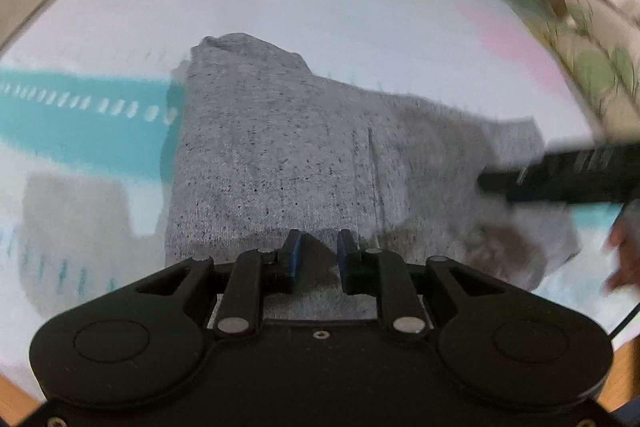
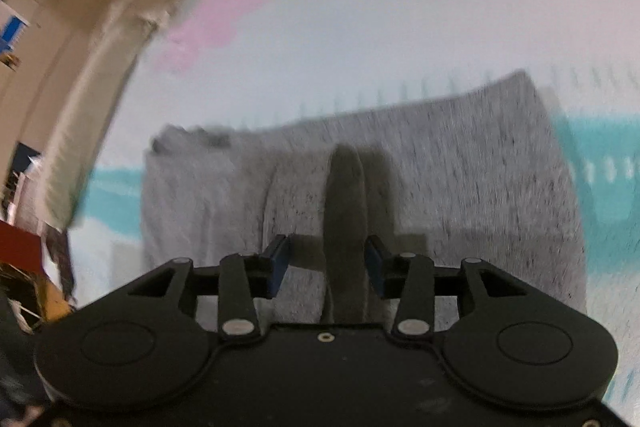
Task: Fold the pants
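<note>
On patterned sheet (image 1: pixel 360 27): gray pants (image 1: pixel 280 147) folded compact. Left gripper (image 1: pixel 318 251) released; right gripper (image 2: pixel 326 255) released, straddling raised crease. Late step, likely; next: pinch, final fold.

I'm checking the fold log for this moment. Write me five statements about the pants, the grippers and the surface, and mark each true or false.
1. The pants are grey. True.
2. The left gripper is clamped shut on the cloth. False: its jaws stand apart, with nothing pinched between them.
3. The pants lie on a sheet printed with pink and yellow flowers and a teal band. True.
4. The right gripper is shut tight. False: its jaws stand wide, with a raised ridge of the grey cloth running between them.
5. The pants are spread out flat to full length. False: they lie as a folded bundle.
</note>
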### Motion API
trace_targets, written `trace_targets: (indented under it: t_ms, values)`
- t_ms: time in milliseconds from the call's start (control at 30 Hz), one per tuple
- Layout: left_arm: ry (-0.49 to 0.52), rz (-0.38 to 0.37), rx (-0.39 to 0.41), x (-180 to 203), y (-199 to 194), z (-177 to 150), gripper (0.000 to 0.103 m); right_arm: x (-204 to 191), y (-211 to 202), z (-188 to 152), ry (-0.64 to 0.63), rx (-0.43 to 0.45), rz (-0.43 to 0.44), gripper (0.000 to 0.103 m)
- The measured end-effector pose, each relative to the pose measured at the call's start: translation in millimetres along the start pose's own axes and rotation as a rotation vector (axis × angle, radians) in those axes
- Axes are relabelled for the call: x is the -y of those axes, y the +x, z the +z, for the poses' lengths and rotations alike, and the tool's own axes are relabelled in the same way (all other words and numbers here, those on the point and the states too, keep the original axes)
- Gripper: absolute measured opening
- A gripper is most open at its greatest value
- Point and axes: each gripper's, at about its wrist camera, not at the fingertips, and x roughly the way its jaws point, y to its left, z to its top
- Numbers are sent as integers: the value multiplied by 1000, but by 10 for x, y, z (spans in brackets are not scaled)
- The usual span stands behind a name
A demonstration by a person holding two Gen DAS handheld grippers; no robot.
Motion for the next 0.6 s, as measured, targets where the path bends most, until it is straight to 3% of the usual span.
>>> trace_targets:
  t_ms: [100,167,267,367,533,600]
  values:
    - [-129,-18,-2,-174,-96,79,25,32,135,-48,-14,-11,-23,48]
    - [-163,-12,14,-275,-167,112,25,51,130,-82,-10,9,-24,49]
    - [-179,21,47,-395,-200,143,26,115,95,-75,11,16,0,50]
    - [-180,51,42,-469,-162,177,26,271,188,-135,100,-79,81,50]
    - [-211,55,26,-554,-131,188,26,308,202,-175,228,-76,130,52]
    - [-204,58,27,-550,-131,208,26,255,188,-161,211,-90,185,43]
